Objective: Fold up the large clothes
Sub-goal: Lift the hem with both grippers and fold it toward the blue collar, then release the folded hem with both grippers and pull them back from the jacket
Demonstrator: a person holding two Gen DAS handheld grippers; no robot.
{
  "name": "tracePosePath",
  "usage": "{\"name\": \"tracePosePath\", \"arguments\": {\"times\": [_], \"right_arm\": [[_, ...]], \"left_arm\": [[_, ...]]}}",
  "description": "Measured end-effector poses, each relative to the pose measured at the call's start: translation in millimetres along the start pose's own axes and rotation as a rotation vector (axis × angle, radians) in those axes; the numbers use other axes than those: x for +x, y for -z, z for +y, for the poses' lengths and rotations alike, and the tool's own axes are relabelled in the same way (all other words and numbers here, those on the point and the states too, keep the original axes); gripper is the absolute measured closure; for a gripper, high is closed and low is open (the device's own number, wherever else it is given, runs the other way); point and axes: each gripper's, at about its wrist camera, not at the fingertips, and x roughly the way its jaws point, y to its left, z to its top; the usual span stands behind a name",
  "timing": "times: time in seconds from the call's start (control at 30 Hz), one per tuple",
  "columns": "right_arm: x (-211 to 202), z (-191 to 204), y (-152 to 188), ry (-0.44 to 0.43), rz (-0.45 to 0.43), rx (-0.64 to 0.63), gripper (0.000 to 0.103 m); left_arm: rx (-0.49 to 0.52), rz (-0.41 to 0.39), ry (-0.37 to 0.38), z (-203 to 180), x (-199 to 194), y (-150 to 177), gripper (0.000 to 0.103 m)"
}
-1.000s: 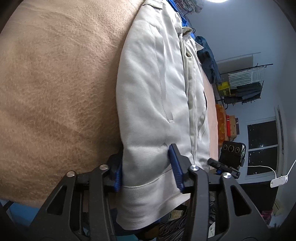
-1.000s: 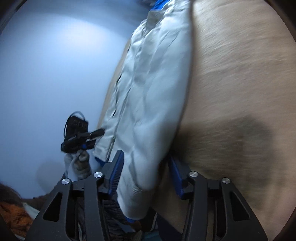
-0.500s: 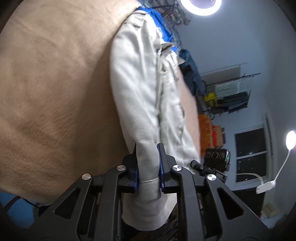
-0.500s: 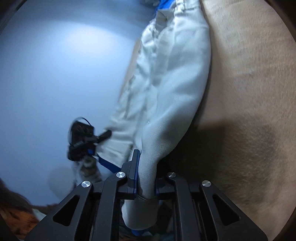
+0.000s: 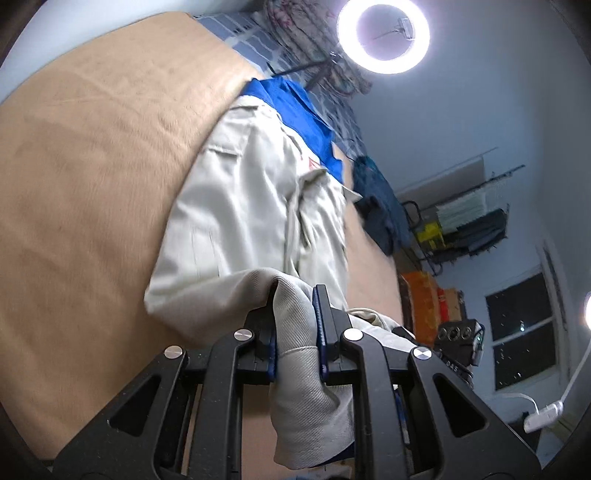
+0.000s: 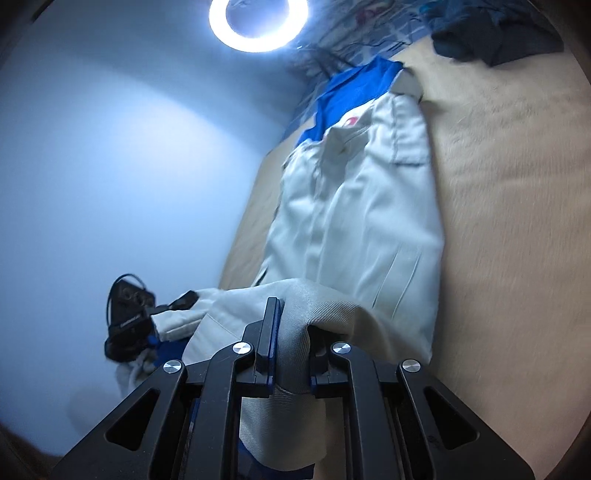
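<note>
surface: tan blanket point(image 5: 92, 177) | on it: pale jacket point(image 5: 240, 206), dark garment point(image 5: 380, 206)

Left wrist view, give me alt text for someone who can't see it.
The left claw is clamped on the near end of a pale grey jacket, lifting it off a tan blanket. The jacket has a blue lining showing at its far end, and a ring light glows overhead.

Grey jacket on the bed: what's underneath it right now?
The grey jacket lies on a tan blanket. A blue garment shows from under its far end. Both the left gripper and right gripper pinch its near hem, which hides whatever lies beneath.
</note>
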Motion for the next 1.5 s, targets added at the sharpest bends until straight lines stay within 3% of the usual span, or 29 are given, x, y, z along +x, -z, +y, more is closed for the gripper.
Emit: {"name": "tracePosePath", "arguments": {"times": [0.17, 0.33, 0.47, 0.57, 0.63, 0.7, 0.8, 0.97, 1.13, 1.23, 1.3, 1.37, 1.47, 1.5], "right_arm": [[24.6, -27.2, -17.9, 0.088, 0.000, 0.072, 0.093], [46.2, -38.5, -21.7, 0.178, 0.034, 0.042, 0.093], [51.6, -48.1, -22.9, 0.169, 0.051, 0.067, 0.092], [50.3, -50.4, -24.6, 0.143, 0.058, 0.091, 0.090], [48.3, -49.7, -25.5, 0.122, 0.072, 0.094, 0.083], [44.1, -45.6, -27.0, 0.100, 0.074, 0.086, 0.066], [31.9, -37.3, -29.9, 0.059, 0.062, 0.068, 0.044], [-2.5, -34.6, -37.3, 0.016, -0.006, 0.062, 0.041], [-35.6, -14.8, -28.8, 0.008, 0.010, -0.108, 0.044], [-43.6, -16.3, -8.1, 0.098, 0.073, -0.218, 0.060], [-44.1, -27.4, 9.0, 0.127, 0.119, -0.227, 0.075], [-36.8, -33.7, 26.1, 0.171, 0.166, -0.251, 0.083], [-18.3, -26.4, 42.5, 0.186, 0.220, -0.312, 0.085], [-12.4, -22.8, 45.8, 0.176, 0.235, -0.327, 0.085]], "left_arm": [[0.010, -0.012, -0.094, 12.6, 35.2, -14.4, 0.089], [-0.008, -0.005, -0.139, 29.9, 52.5, -14.8, 0.089], [-0.013, -0.004, -0.143, 33.7, 57.0, -15.5, 0.089], [-0.016, 0.002, -0.131, 34.3, 56.8, -16.2, 0.082], [-0.016, 0.007, -0.109, 32.8, 54.0, -16.6, 0.069], [-0.017, 0.006, -0.092, 29.5, 51.4, -17.5, 0.056], [-0.019, -0.011, -0.081, 24.5, 46.4, -19.3, 0.047], [-0.028, -0.073, -0.056, 20.5, 23.9, -28.3, 0.046], [0.055, -0.127, -0.068, 14.6, -8.1, -27.2, 0.046], [0.133, -0.092, -0.126, 18.5, -19.1, -8.9, 0.046], [0.165, -0.049, -0.162, 25.2, -22.1, 6.9, 0.046], [0.166, -0.014, -0.171, 32.6, -23.0, 19.4, 0.047], [0.160, 0.021, -0.205, 40.0, -19.3, 30.0, 0.061], [0.151, 0.015, -0.214, 42.7, -21.0, 31.6, 0.061]]}}
